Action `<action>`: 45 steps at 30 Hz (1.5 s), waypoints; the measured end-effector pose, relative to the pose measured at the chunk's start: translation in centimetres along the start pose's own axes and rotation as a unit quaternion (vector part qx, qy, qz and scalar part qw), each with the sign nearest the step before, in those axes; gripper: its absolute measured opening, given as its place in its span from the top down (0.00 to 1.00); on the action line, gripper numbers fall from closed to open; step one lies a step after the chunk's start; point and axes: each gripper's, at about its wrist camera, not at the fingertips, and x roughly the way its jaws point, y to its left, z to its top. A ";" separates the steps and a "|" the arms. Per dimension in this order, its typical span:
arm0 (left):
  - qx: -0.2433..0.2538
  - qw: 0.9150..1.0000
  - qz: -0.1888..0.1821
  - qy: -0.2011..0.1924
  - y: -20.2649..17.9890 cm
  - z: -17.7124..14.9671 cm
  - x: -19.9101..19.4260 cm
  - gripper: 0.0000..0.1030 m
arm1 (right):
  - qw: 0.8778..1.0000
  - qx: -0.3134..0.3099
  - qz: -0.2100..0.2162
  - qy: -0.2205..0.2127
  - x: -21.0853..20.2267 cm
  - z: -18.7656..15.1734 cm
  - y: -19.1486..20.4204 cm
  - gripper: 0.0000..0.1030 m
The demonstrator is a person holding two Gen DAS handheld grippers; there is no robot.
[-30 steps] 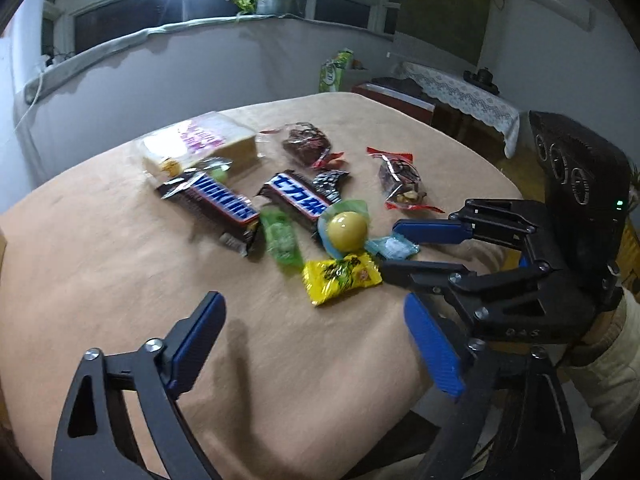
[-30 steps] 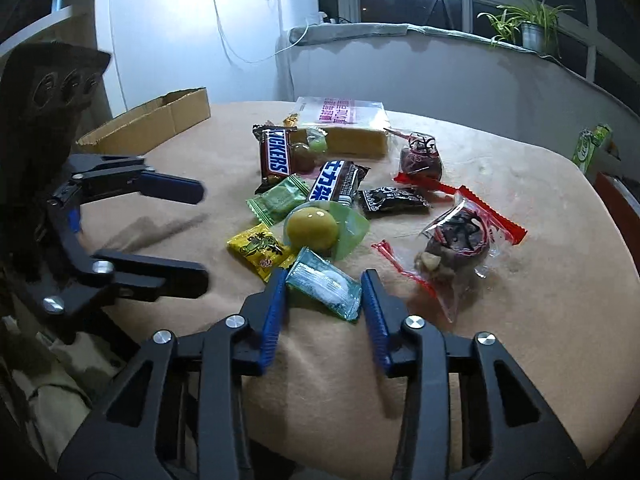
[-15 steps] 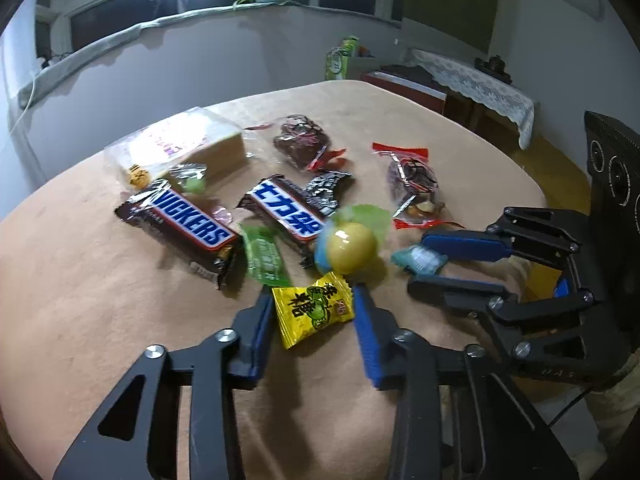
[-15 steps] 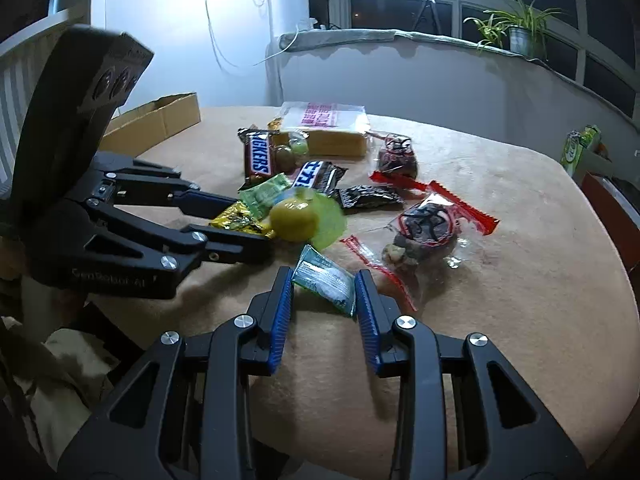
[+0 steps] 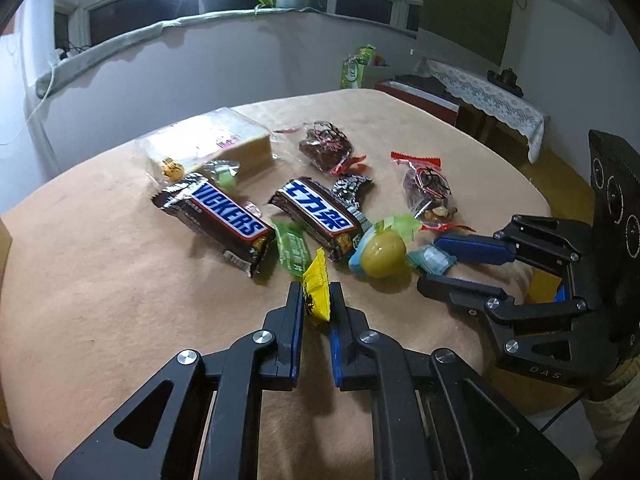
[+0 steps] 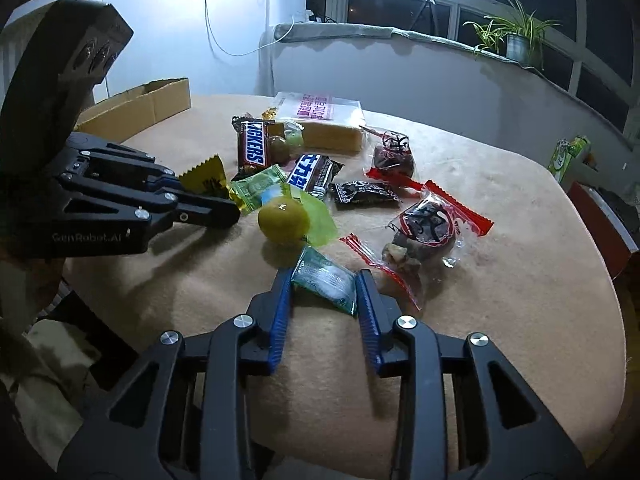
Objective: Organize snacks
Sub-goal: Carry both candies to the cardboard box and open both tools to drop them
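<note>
Snacks lie scattered on a round table with a tan cloth (image 5: 100,300). My left gripper (image 5: 316,300) is shut on a yellow candy packet (image 5: 316,286), which stands on edge between the blue pads. In the right wrist view this left gripper (image 6: 224,206) comes in from the left with the yellow candy packet (image 6: 206,178) sticking up from its tips. My right gripper (image 6: 324,280) is shut on a small teal packet (image 6: 326,280) that lies on the cloth. The left wrist view shows the right gripper (image 5: 432,262) at the right, with the teal packet (image 5: 432,258) at its tips.
Beyond the grippers lie a Snickers bar (image 5: 216,220), a second bar with a blue label (image 5: 320,216), a green packet (image 5: 294,248), a yellow-green ball (image 5: 382,250), bagged cake (image 5: 216,148) and red-edged nut packets (image 5: 426,192). A cardboard box (image 6: 136,104) stands at the table's far left.
My left gripper moved in from wide open, closed on the yellow packet and tipped it up on edge. The right gripper stayed around the teal packet.
</note>
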 end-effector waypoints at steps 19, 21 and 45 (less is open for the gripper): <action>-0.035 0.996 0.051 -0.061 4.0 0.6 -5.9 0.90 | 0.999 -0.003 -0.015 -0.042 -2.3 4.9 2.8 0.68; -0.035 0.994 0.075 -0.070 4.6 0.6 -7.0 0.90 | 0.999 -0.002 -0.008 -0.045 -2.1 5.7 3.3 0.68; -0.197 0.937 0.255 -0.135 23.3 -7.5 -20.2 0.90 | 0.970 -0.125 0.199 -0.070 8.9 20.7 28.4 0.67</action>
